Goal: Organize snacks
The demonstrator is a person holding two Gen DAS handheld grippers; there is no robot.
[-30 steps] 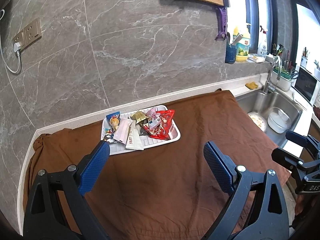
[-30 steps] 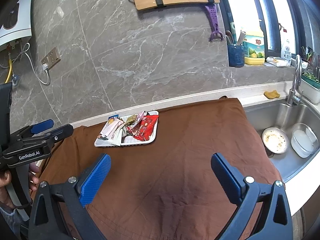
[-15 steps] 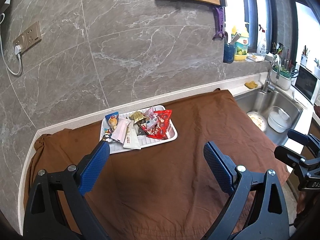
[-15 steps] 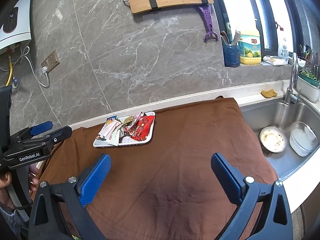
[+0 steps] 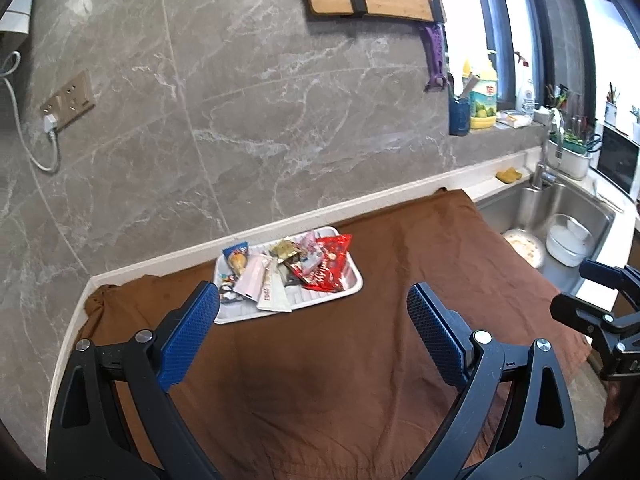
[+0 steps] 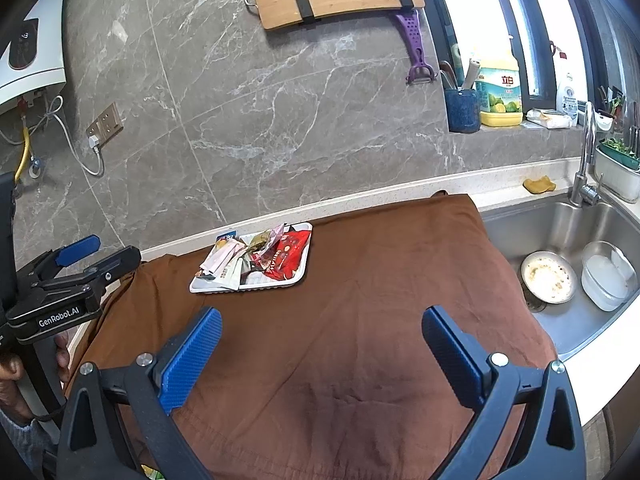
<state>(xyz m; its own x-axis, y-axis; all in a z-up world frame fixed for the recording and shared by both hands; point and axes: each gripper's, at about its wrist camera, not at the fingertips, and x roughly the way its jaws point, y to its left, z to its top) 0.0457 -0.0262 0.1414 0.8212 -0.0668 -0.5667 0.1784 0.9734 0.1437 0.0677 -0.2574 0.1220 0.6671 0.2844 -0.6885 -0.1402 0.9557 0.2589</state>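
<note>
Brown cloth (image 5: 340,360) covers the desk below a grey marble wall, beside a steel sink (image 6: 568,240); snacks (image 5: 296,268) are heaped on a white tray (image 5: 354,286), while left claw (image 5: 312,334) and right claw (image 6: 320,346) are held wide apart, empty

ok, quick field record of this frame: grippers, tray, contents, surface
left gripper: open, empty, above the cloth, short of the tray
right gripper: open, empty, above the cloth
tray: white rectangular plastic tray at the back of the cloth, near the wall
contents: loose pile of snack packets, with a red foil packet at its right end and a pale pink packet towards the left
surface: brown cloth over the counter, sink to its right
</note>
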